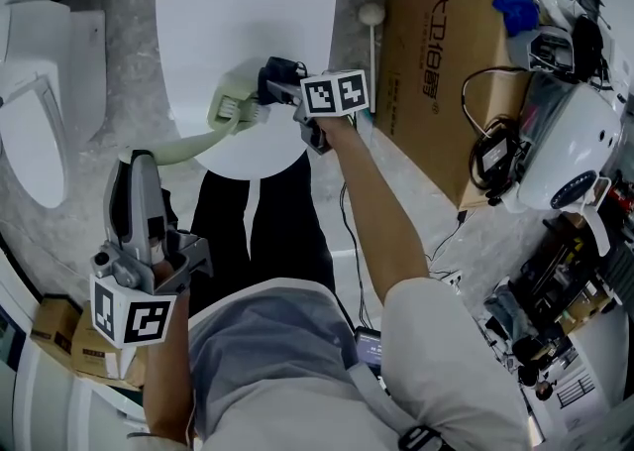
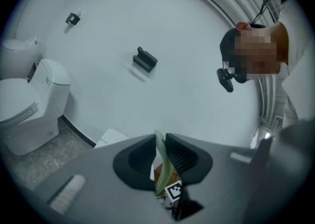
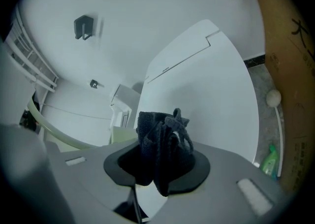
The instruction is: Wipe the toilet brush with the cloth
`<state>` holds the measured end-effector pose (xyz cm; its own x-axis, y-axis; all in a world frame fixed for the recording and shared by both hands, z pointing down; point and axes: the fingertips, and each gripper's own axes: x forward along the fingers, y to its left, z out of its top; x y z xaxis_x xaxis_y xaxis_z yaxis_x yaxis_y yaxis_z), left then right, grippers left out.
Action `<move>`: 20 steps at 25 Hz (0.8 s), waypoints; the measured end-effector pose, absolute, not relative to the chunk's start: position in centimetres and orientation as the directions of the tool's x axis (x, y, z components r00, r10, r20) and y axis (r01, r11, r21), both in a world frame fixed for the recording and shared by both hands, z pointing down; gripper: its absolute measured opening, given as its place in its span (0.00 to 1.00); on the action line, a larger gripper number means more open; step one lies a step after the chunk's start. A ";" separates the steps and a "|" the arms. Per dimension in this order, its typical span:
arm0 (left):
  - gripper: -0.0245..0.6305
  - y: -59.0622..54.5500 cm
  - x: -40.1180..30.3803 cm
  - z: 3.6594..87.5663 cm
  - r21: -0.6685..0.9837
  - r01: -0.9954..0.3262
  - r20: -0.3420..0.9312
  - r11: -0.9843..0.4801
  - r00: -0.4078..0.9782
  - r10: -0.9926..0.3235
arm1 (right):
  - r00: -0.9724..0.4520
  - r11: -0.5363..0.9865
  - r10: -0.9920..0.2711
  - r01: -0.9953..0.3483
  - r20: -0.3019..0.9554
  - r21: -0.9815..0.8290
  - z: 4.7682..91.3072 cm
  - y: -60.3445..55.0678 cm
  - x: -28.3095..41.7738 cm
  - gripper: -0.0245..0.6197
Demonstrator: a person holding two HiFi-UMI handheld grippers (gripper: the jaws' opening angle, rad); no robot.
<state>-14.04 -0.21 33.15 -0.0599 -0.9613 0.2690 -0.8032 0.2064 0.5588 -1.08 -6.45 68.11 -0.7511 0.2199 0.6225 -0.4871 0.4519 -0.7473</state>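
1. Pale-green plastic marks the toilet brush (image 1: pixel 230 104). In the head view its head sits at about 11 o'clock, over the closed white lid of the toilet (image 1: pixel 248 3), and its curved handle runs down toward 8 o'clock.
2. The left gripper (image 1: pixel 142 167) has its jaws pressed together on the far end of that handle. The left gripper view shows the thin green handle (image 2: pixel 160 161) pinched between the two dark pads (image 2: pixel 135 161), so the brush is held up, clear of the floor.
3. The right gripper (image 1: pixel 287 92) is clamped on a bunched dark cloth (image 1: pixel 280 70). In the right gripper view the cloth (image 3: pixel 162 144) fills the gap between the jaws and sticks out ahead of them.
4. The cloth is right against the 3 o'clock side of the brush head. I cannot tell whether it is touching or just beside it.
5. Done so far, as I judge it: both things are picked up and brought together at the brush head.
6. Left to do, as I judge it: the wiping itself looks barely begun. The long handle between the two grippers has no cloth on it, and no view shows how clean the bristles are.
7. A cardboard box (image 1: pixel 446 62) stands at 2 o'clock and a second toilet (image 1: pixel 40 92) at 9 o'clock, both well apart from the work.
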 end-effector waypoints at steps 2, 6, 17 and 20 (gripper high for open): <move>0.04 -0.2 -14.0 33.2 0.558 -0.804 0.269 0.207 -0.061 -0.961 | -0.726 0.511 0.227 -0.479 0.650 -0.714 68.5 -6.7 -1.2 0.21; 0.04 -0.2 -14.0 33.2 0.556 -0.804 0.269 0.210 -0.065 -0.961 | -0.675 0.614 0.251 -0.443 0.694 -0.653 68.9 -7.0 -1.9 0.21; 0.04 -0.3 -14.0 33.2 0.584 -0.784 0.253 0.211 -0.070 -0.965 | -0.668 0.601 0.173 -0.511 0.724 -0.615 71.0 -6.9 -1.2 0.21; 0.04 -0.4 -14.0 33.2 0.582 -0.785 0.245 0.213 -0.081 -0.966 | -0.696 0.558 0.112 -0.546 0.709 -0.625 71.0 -6.8 -0.6 0.21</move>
<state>-14.00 -0.38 33.19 -0.0807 -0.9660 0.2454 -0.7845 0.2135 0.5822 -0.60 -6.80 71.02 -0.6962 0.1122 0.7090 -0.5461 0.5583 -0.6246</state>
